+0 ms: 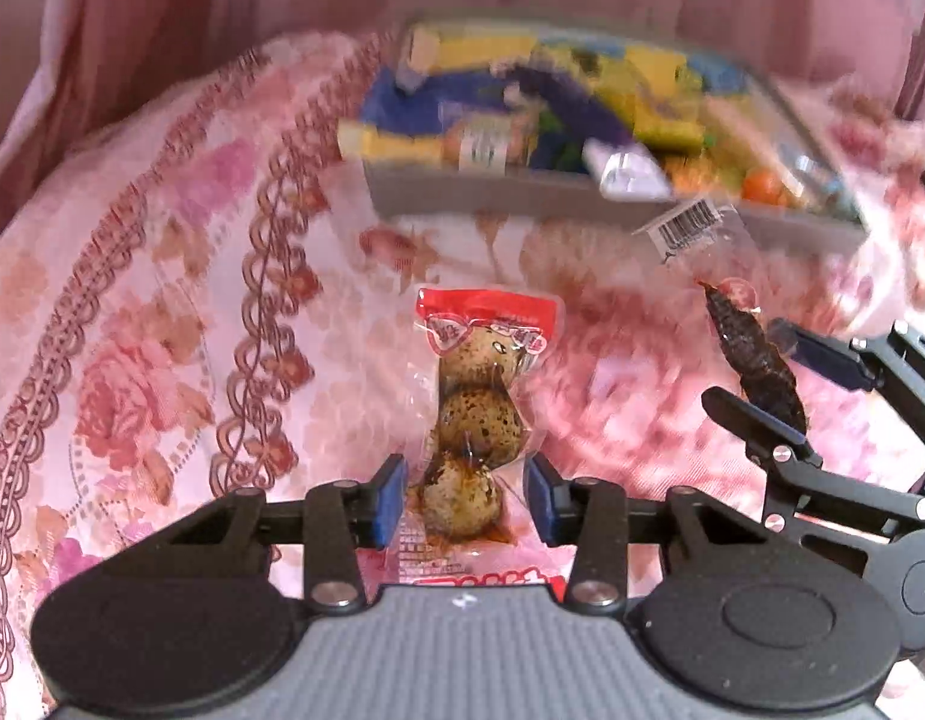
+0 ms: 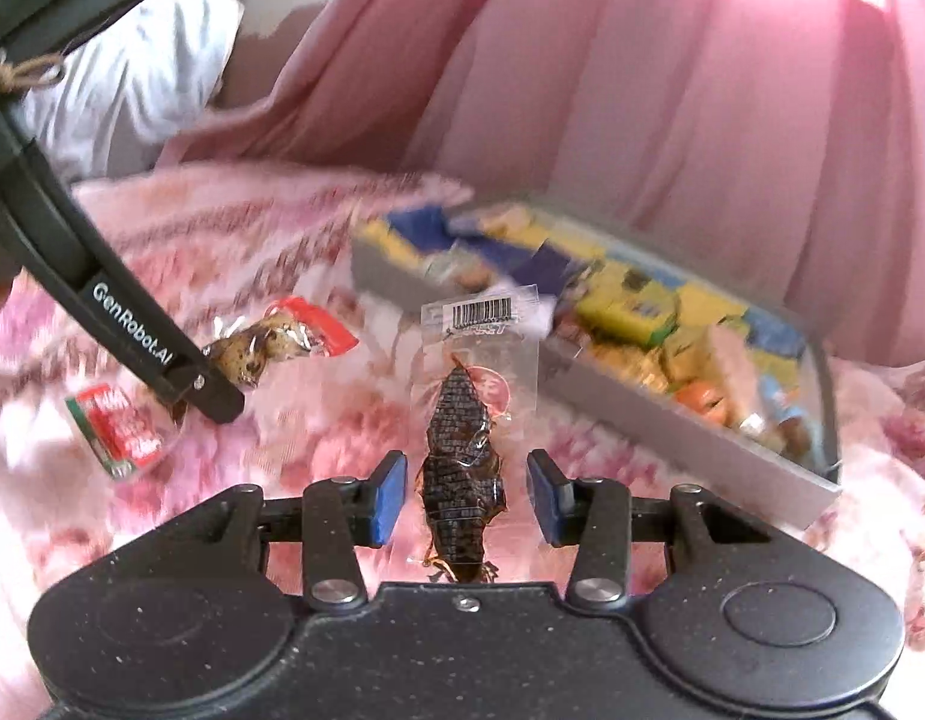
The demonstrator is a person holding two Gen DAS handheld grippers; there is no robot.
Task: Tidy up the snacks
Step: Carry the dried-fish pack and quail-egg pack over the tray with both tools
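Note:
A clear packet of speckled quail eggs (image 1: 477, 414) with red ends sits between the blue pads of my left gripper (image 1: 465, 498), which is shut on its plastic edges. In the right wrist view the same egg packet (image 2: 264, 348) sticks out past the left gripper's black finger (image 2: 210, 396). A clear packet holding a dark dried snack (image 2: 459, 450), barcode on top, is pinched across its width by my right gripper (image 2: 462, 498). Both packets look sharp while the background is blurred. The left wrist view shows the dark snack (image 1: 756, 354) at the right.
A grey tray (image 1: 522, 204), also in the right wrist view (image 2: 672, 420), is packed with several yellow, blue and orange snack packs ahead of both grippers. It rests on a pink floral cloth (image 1: 132, 330). Pink curtains (image 2: 672, 90) hang behind.

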